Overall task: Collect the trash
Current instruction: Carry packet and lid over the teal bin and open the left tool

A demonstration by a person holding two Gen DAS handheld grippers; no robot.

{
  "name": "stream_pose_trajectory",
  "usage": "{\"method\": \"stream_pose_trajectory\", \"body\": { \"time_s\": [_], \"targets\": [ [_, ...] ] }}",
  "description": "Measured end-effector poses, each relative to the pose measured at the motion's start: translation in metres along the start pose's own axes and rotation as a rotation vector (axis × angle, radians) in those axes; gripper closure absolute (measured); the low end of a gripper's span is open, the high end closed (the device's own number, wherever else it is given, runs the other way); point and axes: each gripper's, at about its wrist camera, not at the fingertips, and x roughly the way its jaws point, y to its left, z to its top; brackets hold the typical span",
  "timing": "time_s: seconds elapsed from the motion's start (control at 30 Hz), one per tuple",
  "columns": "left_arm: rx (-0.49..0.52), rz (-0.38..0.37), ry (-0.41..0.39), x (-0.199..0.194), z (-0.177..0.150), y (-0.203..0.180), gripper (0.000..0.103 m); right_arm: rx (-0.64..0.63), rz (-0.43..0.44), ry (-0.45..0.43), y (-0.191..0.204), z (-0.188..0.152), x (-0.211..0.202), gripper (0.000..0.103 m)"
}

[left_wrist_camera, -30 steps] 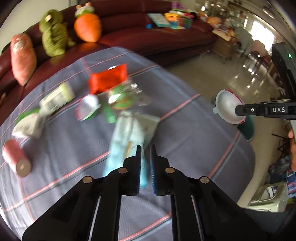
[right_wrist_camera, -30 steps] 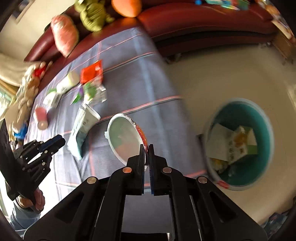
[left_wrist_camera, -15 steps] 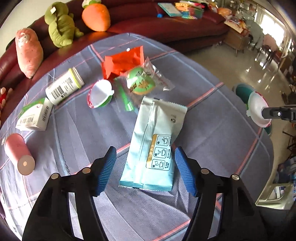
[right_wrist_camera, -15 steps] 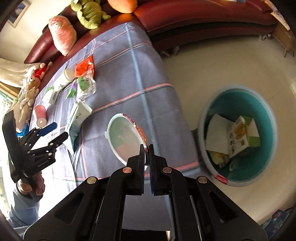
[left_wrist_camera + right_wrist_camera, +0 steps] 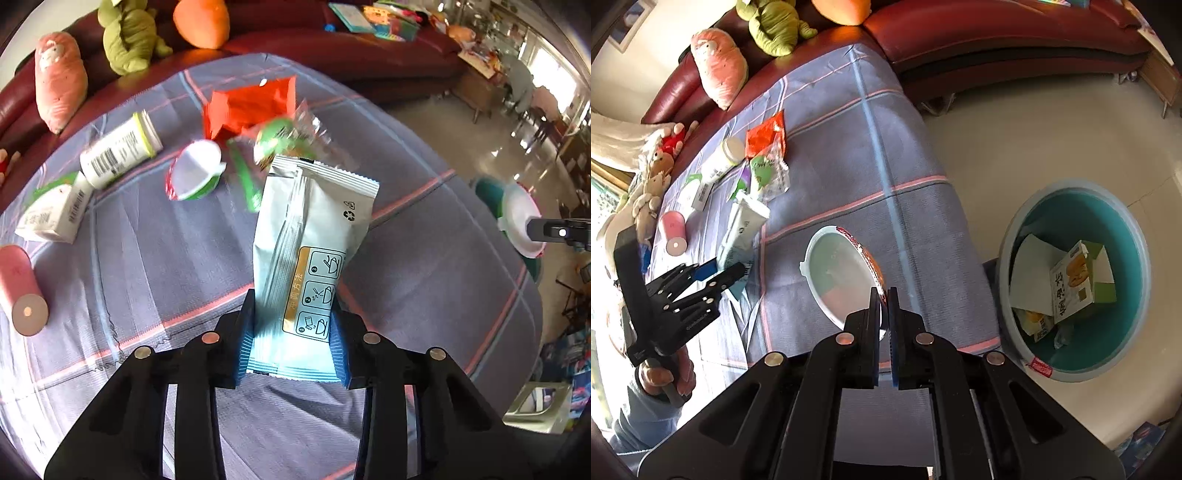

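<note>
My left gripper is shut on the lower end of a pale blue foil packet and holds it tilted up off the cloth; it shows from the side in the right wrist view. My right gripper is shut on the rim of a white round bowl held over the table's edge. A teal bin on the floor to the right holds cartons and paper. Other trash lies on the table: a red wrapper, a clear green bag, a small white cup, a white bottle.
A checked grey cloth covers the table. A white carton and a pink cylinder lie at its left. A red sofa with plush toys runs behind. Tiled floor lies right of the table.
My left gripper opened around the blue packet, then closed on its lower end and raised it. My right gripper, still holding the bowl, has shifted slightly.
</note>
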Motion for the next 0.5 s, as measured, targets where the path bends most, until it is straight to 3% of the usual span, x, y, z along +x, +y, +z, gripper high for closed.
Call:
{"method": "stream_pose_trajectory", "body": {
  "time_s": [0.33, 0.5],
  "targets": [
    [0.169, -0.127, -0.072, -0.024, 0.036, -0.116, 0.067, 0.139, -0.06, -0.089, -0.086, -0.003, -0.046, 0.099],
    [0.238, -0.19, -0.041, -0.006, 0.057, -0.181, 0.066, 0.231, -0.109, -0.129, -0.14, -0.012, -0.069, 0.099]
  ]
}}
